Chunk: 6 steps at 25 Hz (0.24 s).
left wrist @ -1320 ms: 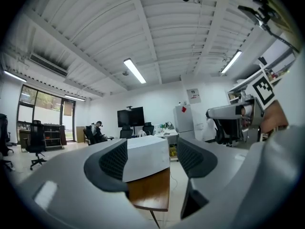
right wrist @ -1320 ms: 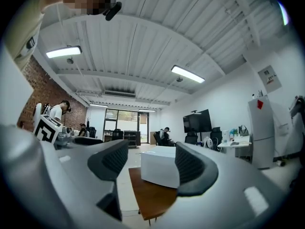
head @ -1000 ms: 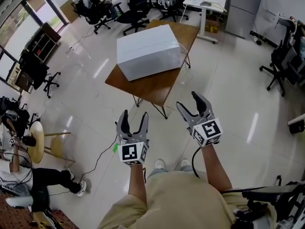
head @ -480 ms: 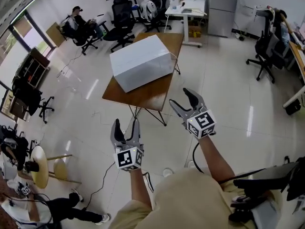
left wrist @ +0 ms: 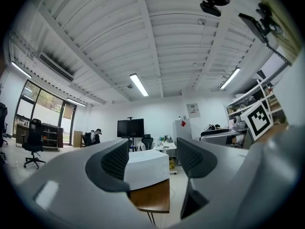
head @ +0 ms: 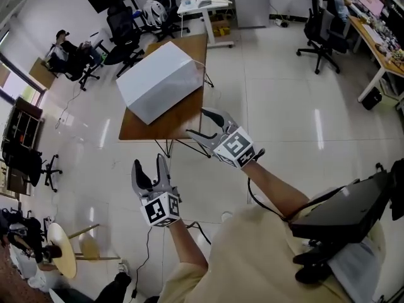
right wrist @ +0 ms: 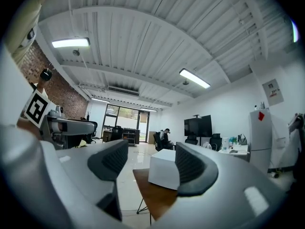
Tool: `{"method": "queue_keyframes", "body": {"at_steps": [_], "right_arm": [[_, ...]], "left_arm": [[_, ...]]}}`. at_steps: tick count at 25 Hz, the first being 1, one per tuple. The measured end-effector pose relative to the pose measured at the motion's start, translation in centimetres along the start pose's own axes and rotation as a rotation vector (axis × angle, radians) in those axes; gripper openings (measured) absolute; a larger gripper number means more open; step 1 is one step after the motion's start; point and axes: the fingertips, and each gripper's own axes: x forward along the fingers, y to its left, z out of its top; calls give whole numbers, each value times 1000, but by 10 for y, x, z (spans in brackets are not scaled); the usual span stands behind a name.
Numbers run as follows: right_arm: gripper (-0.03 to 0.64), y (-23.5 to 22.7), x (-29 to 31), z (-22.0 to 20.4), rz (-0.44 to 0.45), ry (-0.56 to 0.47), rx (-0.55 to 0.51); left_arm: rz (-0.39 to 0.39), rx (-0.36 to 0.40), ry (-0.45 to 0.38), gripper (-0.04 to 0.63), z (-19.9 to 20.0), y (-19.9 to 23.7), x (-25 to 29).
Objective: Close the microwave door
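Left gripper (head: pixel 149 169) low in head view, jaws spread, nothing between. Right gripper (head: pixel 202 124) higher, jaws likewise apart, empty. White box-shaped microwave (head: pixel 161 81) on brown wooden table (head: pixel 180 117), well ahead of both grippers, untouched. Black office chairs (head: pixel 126 29) beyond, on glossy tiled floor (head: pixel 271 106).

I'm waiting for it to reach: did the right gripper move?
Yes. The right gripper moved toward the table; its tips now overlap the table's near edge in the head view.
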Motion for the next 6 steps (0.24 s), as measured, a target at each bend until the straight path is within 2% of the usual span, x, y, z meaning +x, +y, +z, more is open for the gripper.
{"method": "queue_keyframes", "body": {"at_steps": [6], "right_arm": [[299, -4, 1, 11, -28, -7, -1]], "left_arm": [[-6, -12, 15, 304, 0, 6, -3]]}}
